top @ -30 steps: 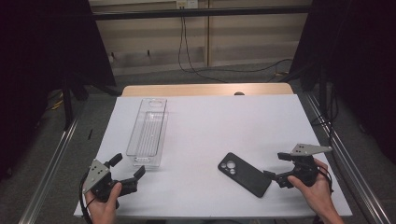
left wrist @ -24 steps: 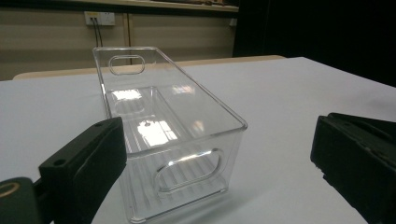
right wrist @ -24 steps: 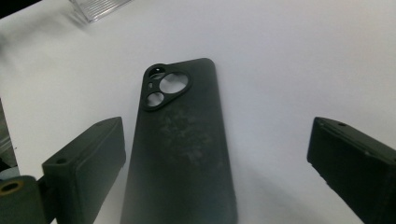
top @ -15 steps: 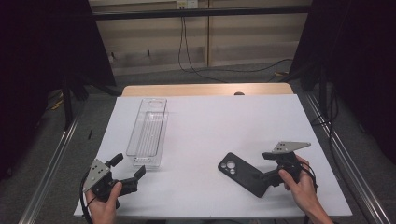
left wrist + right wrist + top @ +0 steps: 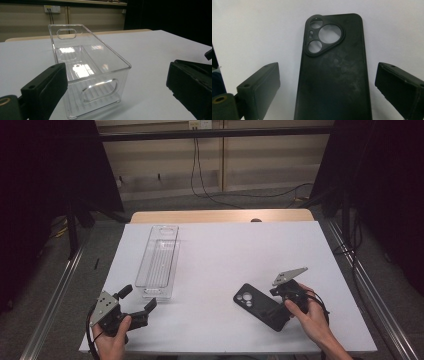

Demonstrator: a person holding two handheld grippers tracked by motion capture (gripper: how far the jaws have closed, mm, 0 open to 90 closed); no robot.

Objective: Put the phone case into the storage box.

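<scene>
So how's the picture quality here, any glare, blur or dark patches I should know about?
High view: the white table is evenly lit, the room's sides fall into black. Left gripper view: bright window-like glare on the clear bin, and the near black jaws look soft. Right gripper view: the black phone case is fairly sharp with dusty smudges showing, though its lower part darkens.

Lighting is even and overhead on the white table (image 5: 240,260); surroundings beyond it fall into near-black. Shadows are soft and short. The clear bin (image 5: 87,67) carries bright glare patches on its floor and rim, just ahead of the left gripper (image 5: 117,85). Near jaws are slightly soft. Ahead of the right gripper (image 5: 327,87), the black phone case (image 5: 334,72) shows dull smudged sheen.
</scene>
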